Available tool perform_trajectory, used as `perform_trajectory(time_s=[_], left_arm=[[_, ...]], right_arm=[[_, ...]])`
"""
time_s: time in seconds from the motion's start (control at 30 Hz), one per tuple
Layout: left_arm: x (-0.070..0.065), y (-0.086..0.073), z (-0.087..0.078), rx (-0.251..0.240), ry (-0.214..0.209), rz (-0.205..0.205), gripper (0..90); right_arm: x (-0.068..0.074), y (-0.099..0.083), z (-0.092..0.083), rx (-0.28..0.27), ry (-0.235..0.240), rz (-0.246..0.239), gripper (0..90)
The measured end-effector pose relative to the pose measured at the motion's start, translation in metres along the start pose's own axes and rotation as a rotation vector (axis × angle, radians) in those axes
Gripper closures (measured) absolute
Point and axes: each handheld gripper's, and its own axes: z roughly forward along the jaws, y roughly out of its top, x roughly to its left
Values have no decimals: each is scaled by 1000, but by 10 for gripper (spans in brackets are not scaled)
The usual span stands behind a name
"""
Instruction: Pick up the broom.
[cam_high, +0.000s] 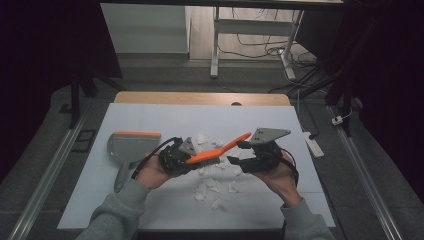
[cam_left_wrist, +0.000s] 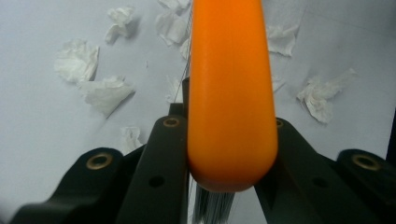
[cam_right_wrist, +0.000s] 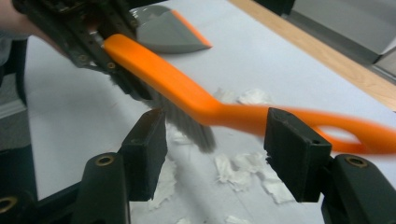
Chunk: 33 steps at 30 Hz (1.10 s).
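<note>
brush (cam_high: 218, 150) | orange handle, grey bristles | tilted above paper scraps (cam_high: 212, 185)

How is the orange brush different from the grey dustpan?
The brush is up in the air, gripped at its bristle end by the left tongs; the dustpan lies flat on the table, untouched. The brush is long, thin and nearly all orange; the dustpan is wide, scoop-shaped and grey. The brush hangs over the paper scraps; the dustpan sits off to their left. Both show orange: the dustpan has an orange edge.

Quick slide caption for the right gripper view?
Left gripper clamps the orange brush; right gripper open beneath its handle.
</note>
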Motion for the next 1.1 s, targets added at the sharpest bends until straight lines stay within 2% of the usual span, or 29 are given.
perform_trajectory(time_s=[0.07, 0.13, 0.17, 0.23, 0.33, 0.5, 0.53, 0.57, 0.67, 0.77, 0.83, 0.87, 0.93, 1.03, 1.1], left_arm=[[-4, 5, 6, 41, -8, 35, 801], [-6, 6, 8, 56, -14, 50, 801], [-10, 9, 12, 82, -14, 90, 801], [-14, 12, 14, 99, -17, 123, 801], [-18, 16, 15, 104, -27, 149, 801], [-22, 21, 17, 117, -30, 171, 801], [-22, 21, 17, 123, -31, 181, 801], [-23, 23, 18, 135, -32, 203, 801], [-25, 26, 20, 141, -36, 220, 801], [-26, 29, 20, 155, -42, 241, 801], [-26, 29, 19, 155, -45, 244, 801], [-27, 30, 19, 154, -56, 258, 801], [-27, 30, 18, 152, -62, 261, 801], [-29, 29, 19, 140, -78, 266, 802], [-28, 30, 20, 145, -79, 271, 802]], right_arm=[[3, 1, 3, 19, 16, -19, 391], [3, 1, 7, 49, 27, -28, 373], [4, 1, 10, 67, 32, -35, 369], [5, -1, 15, 104, 48, -54, 369], [6, -4, 24, 161, 76, -59, 369], [8, -9, 38, 231, 89, -82, 373], [8, -9, 38, 231, 89, -82, 373], [10, -10, 41, 254, 93, -107, 389], [14, -12, 47, 300, 111, -128, 406], [15, -14, 51, 323, 127, -151, 472], [15, -16, 51, 333, 135, -169, 551], [15, -18, 51, 341, 135, -169, 582], [12, -20, 49, 338, 164, -162, 594], [12, -23, 49, 342, 192, -190, 621], [13, -25, 49, 345, 187, -212, 630]])
